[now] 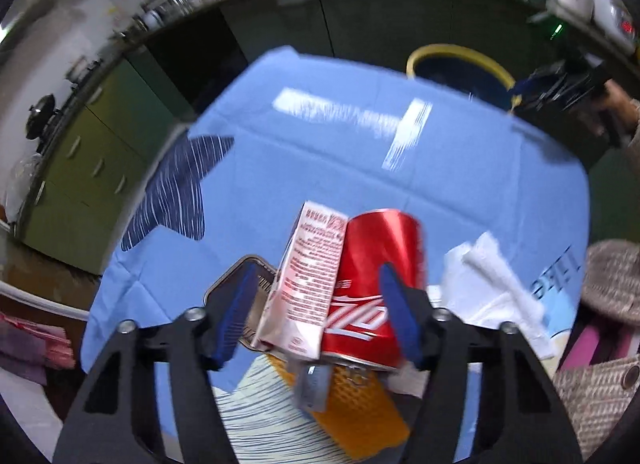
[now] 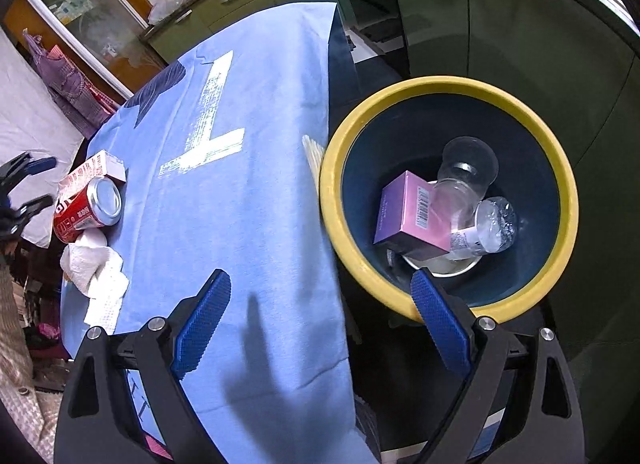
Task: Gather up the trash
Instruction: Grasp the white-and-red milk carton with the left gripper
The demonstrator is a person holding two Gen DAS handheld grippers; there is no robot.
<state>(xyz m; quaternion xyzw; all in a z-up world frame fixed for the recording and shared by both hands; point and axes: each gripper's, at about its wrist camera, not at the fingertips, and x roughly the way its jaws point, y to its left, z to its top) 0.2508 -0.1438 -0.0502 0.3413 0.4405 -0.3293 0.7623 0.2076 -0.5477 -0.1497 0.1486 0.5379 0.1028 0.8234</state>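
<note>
With our left tool (image 1: 316, 304) spread around both the red can (image 1: 372, 284) and carton (image 1: 304, 276) on the tabletop (image 1: 360, 168), closing could pinch both or knock one away, while our right tool (image 2: 320, 320) hangs apart, empty, by the bin (image 2: 448, 92).

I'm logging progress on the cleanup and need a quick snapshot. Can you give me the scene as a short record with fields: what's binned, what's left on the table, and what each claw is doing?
bin: yellow-rimmed bin beside the blue tablecloth
already binned: pink box, clear bottles
still on table: red can on its side, small carton against it, white tissue
left claw: straddling can and carton, pads not clearly pressing
right claw: open, empty, at the bin's edge
</note>
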